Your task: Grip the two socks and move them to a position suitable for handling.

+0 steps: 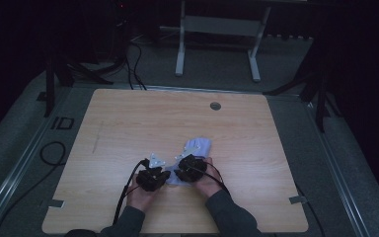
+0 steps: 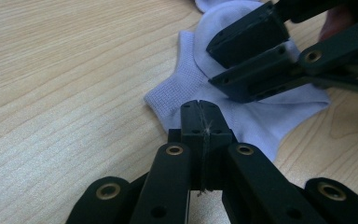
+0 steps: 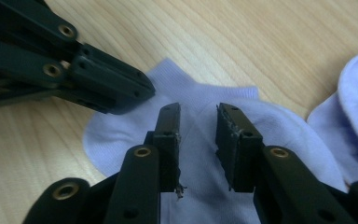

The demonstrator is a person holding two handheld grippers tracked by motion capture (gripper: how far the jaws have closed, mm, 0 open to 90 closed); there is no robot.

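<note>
nearest, the left gripper (image 2: 199,122) has its jaws fully closed, holding nothing, just short of a pale lilac sock (image 2: 256,119) lying flat on the wooden table (image 1: 128,128). the right gripper (image 3: 198,140) hovers half open above it. the sock looks light, soft and floppy; pinch its ribbed cuff edge.

Your sock (image 1: 197,148) lies on the table (image 1: 128,128), near the near edge and a little right of the middle. Your left gripper (image 1: 159,174) sits just left of your right gripper (image 1: 186,170), both at the sock's near end. The sock stretches away to the far right of them. A small round hole (image 1: 215,105) lies far behind it.
</note>
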